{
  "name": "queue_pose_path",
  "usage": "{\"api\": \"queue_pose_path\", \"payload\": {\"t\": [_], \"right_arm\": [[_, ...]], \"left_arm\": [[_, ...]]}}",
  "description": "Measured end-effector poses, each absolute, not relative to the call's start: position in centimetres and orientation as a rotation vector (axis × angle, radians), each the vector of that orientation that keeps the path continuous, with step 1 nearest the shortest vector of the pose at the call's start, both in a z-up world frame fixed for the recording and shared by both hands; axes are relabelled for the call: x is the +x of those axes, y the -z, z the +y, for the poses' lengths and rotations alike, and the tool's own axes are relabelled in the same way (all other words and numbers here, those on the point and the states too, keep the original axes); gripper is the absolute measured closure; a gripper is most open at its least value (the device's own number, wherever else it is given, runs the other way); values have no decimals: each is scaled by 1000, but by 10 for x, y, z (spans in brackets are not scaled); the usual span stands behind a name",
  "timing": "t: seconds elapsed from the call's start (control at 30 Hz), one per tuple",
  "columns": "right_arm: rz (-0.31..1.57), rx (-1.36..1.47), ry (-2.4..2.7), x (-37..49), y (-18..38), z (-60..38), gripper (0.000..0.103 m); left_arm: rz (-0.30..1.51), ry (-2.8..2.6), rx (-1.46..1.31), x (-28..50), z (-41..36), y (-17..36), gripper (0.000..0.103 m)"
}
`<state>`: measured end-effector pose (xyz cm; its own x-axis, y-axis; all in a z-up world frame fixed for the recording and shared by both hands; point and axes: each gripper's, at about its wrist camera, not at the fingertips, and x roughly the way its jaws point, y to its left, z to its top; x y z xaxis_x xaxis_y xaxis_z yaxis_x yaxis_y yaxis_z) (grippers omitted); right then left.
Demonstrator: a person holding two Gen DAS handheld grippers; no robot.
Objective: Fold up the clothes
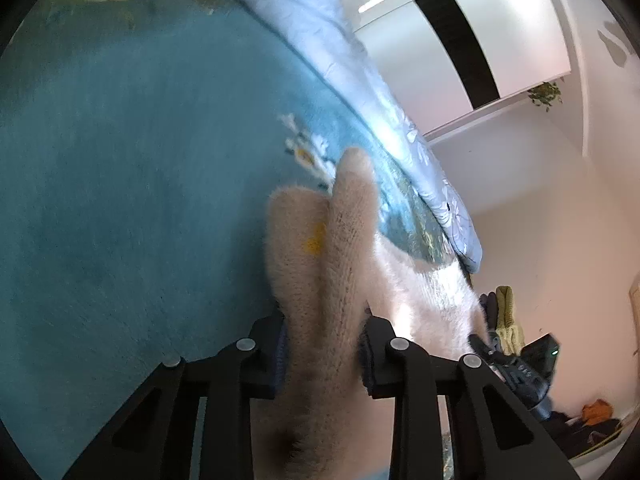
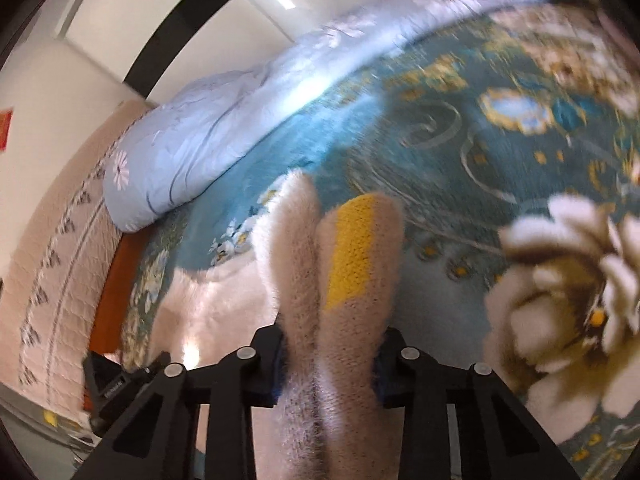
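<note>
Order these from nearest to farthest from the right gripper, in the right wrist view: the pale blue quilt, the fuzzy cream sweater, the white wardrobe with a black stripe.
1. Fuzzy cream sweater: clamped inside the right gripper.
2. Pale blue quilt: ahead, upper left, along the bed's far edge.
3. White wardrobe with a black stripe: behind the quilt, top left.

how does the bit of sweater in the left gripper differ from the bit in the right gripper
The fold in the left gripper is almost all cream, with only a small yellow fleck; the fold in the right gripper carries a broad yellow knit patch. Behind the left one the teal blanket is mostly plain; behind the right one it is busy with gold and floral pattern. Both are doubled-up fuzzy sweater fabric clamped between shut fingers, above the same blanket.
</note>
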<state>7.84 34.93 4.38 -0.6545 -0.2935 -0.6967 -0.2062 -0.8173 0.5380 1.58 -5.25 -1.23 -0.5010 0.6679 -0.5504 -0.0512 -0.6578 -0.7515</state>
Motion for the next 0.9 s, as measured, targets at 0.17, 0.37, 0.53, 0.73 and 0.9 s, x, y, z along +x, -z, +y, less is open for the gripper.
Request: {"api": "queue_pose_path", "payload": {"t": [0.17, 0.37, 0.53, 0.73, 0.9], "right_arm": [[-788, 1222, 2647, 67, -84, 317, 71], [-669, 1031, 2579, 40, -129, 262, 71], [-623, 934, 2491, 6, -131, 219, 71], [-645, 1042, 2420, -40, -78, 192, 71], [-686, 1201, 2400, -61, -24, 193, 71]], "left_arm": [[-922, -2281, -1105, 26, -74, -20, 76], [-802, -2563, -837, 54, -137, -78, 76], [-821, -2685, -787, 60, -182, -79, 76], [-853, -2721, -924, 41, -199, -47, 76], [-952, -2648, -1077, 26, -199, -16, 76]]}}
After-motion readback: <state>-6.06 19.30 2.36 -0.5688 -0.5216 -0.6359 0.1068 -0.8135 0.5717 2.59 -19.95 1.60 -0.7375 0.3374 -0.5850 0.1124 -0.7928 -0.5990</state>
